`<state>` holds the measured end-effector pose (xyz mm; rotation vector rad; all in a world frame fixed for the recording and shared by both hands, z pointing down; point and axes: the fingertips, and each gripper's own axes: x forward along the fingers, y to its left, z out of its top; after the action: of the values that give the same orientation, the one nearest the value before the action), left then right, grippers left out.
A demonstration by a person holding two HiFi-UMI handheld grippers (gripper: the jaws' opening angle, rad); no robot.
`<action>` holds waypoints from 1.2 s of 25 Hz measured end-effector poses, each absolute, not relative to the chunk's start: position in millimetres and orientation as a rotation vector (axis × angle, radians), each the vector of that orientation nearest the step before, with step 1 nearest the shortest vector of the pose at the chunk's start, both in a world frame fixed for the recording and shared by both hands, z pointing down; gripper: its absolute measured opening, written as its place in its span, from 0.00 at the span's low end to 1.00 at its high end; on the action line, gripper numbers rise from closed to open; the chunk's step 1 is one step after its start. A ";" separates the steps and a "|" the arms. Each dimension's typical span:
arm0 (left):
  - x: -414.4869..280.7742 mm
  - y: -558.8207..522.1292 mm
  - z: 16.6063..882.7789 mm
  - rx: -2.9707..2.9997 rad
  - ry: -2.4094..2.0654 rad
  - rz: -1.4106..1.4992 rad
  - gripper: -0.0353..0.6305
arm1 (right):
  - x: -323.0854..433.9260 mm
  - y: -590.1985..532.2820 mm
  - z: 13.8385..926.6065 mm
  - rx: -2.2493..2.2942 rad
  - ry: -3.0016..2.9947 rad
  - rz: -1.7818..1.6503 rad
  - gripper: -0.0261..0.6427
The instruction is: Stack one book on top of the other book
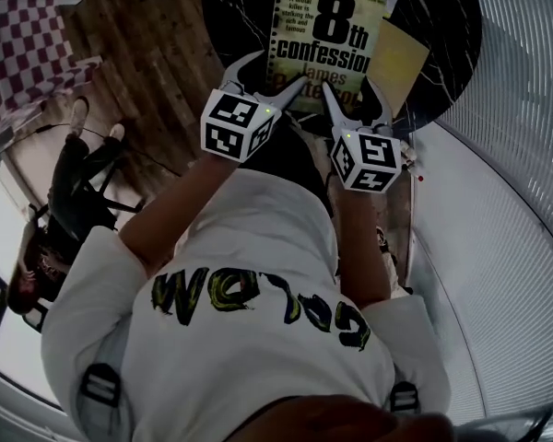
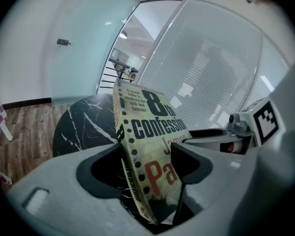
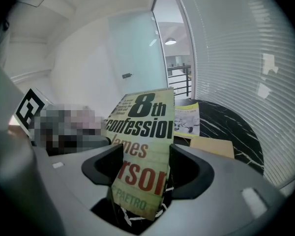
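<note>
A paperback, the "8th confession" book, hangs above the round black marble table, carried by its near edge. My left gripper is shut on its near left corner, and my right gripper is shut on its near right corner. In the left gripper view the book stands tilted between the jaws of the left gripper. The right gripper view shows the book clamped in the right gripper. A second book with a yellow and white cover lies flat on the table beyond it.
A tan flat sheet or folder lies on the table to the right of the held book. A red-and-white checked cloth and a seated person are at the left on the wooden floor. Blinds line the right.
</note>
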<state>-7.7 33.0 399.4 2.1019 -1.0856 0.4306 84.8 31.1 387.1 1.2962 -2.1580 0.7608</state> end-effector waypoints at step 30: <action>147.0 23.9 420.4 2.207 -0.806 0.497 0.54 | 237.9 40.1 406.3 1.557 -1.967 0.842 0.49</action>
<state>147.0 23.9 420.4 2.2065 -0.8063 0.4968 237.9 40.1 406.3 1.5574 -1.9670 0.8422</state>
